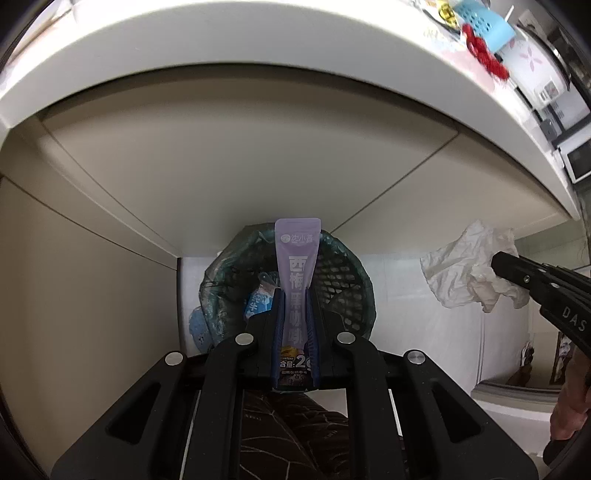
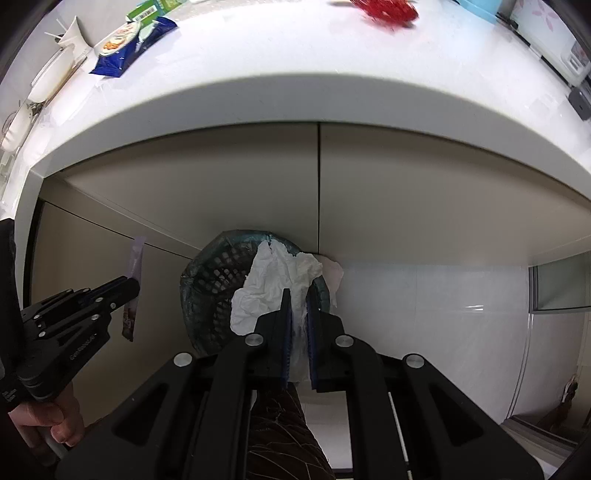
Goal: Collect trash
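The left gripper (image 1: 295,295) is clamping its jaws on one purple coffee sachet (image 1: 297,280), whose long axis is running along the fingers, its sealed end sticking out toward 12 o'clock in the left wrist view. Directly beyond that free end, the mesh waste basket (image 1: 343,273), lined with a dark green bag, is lying, so the sachet is pointing at the opening from above. The right gripper (image 2: 297,314) is pinching its jaws on one crumpled white tissue (image 2: 273,280), which is billowing out toward 11 o'clock in the right wrist view and is likewise hanging over the same basket (image 2: 207,280). Both hands look about equally near the rim; neither load is touching the basket as far as can be told. From the left camera the tissue (image 1: 465,269) is showing at 3 o'clock, well apart from the sachet, so the two drops seem unlikely to collide. Inside the basket at least one blue wrapper (image 1: 258,299) is already lying. Beyond, at 12 o'clock, the white countertop (image 2: 258,55) is carrying one blue snack packet (image 2: 129,44) and a red tangle (image 2: 388,11), probably more to collect.
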`<state>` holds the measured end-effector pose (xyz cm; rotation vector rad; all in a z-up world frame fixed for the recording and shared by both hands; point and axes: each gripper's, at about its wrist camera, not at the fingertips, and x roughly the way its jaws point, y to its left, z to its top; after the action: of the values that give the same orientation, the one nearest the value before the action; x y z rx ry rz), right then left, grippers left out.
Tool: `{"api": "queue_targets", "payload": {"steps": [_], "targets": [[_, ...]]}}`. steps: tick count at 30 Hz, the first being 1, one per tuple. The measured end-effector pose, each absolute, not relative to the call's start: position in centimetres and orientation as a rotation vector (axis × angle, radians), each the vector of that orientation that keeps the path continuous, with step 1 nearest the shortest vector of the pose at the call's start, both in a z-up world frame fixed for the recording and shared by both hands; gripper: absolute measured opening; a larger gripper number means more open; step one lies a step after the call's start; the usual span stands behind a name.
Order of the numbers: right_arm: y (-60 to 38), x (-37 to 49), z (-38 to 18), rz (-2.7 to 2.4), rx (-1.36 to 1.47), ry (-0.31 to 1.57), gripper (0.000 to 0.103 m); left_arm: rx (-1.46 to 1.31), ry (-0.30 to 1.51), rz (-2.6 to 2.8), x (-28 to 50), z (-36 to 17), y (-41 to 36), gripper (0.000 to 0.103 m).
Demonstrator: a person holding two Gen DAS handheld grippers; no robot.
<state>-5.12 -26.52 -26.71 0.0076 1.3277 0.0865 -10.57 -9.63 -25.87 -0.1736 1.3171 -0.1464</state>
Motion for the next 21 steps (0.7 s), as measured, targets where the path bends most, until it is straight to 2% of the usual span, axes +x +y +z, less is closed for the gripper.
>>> {"api": "queue_targets", "payload": {"steps": [15, 18, 21], "targets": [[-25.9, -5.4, -30.0, 0.06, 0.028, 1.372, 0.006, -0.094, 1.372, -0.203, -10.0, -28.9, -12.7, 0.011], [-25.6, -5.1, -30.3, 0.06, 0.029, 1.38, 0.006, -0.106, 1.387, -0.233, -9.9, -29.2, -13.0, 0.016], [-25.7, -4.8, -30.3, 0.064, 0.03, 1.384, 0.006, -0.112, 1.39, -0.237, -9.9, -29.4, -12.8, 0.017]]}}
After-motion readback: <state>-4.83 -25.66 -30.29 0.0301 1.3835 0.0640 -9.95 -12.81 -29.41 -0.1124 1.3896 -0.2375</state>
